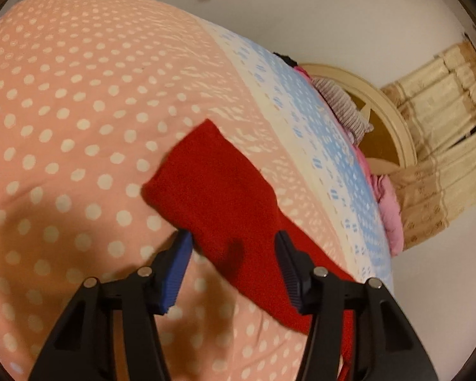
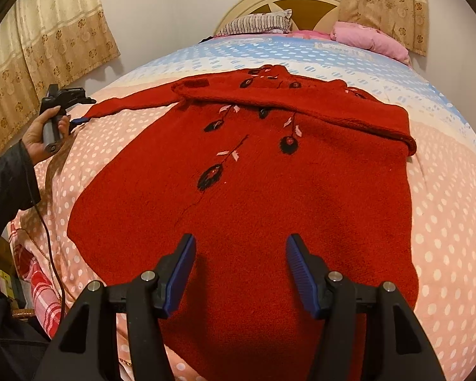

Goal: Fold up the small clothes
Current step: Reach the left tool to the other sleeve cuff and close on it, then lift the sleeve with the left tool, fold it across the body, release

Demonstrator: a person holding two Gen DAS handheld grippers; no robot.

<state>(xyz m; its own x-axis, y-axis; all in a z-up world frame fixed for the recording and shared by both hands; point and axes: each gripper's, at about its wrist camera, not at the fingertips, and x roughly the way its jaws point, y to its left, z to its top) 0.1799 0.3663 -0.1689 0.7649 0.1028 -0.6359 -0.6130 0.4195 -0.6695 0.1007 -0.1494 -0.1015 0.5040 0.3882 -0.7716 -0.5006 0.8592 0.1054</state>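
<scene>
progress: early. sweater lies face up, flat on the bedspread, body spread, hem toward the right gripper.
done: one sleeve looks already folded across the chest, cuff end near the far right edge. My read, not certain.
left to do: other sleeve is stretched out sideways off the body, not yet folded in. Then, I'd guess, body fold(s) hem to collar.
left gripper: jaws about half open, pointing down at the outstretched sleeve. Sleeve cloth sits between the jaws, near the cuff. One pad is at the sleeve's edge, the other over the red knit. Pads don't look clamped on it, so no grip yet.
right gripper: jaws about half open, nothing held. Hovers over the lower body of the sweater near the hem, red knit visible in the gap and under both fingers. Contact with cloth: can't tell.
person: hand holds the left gripper at the sleeve end, seen from the right wrist view, far left of the bed.
background: pillows at the headboard, well apart from the sweater.
</scene>
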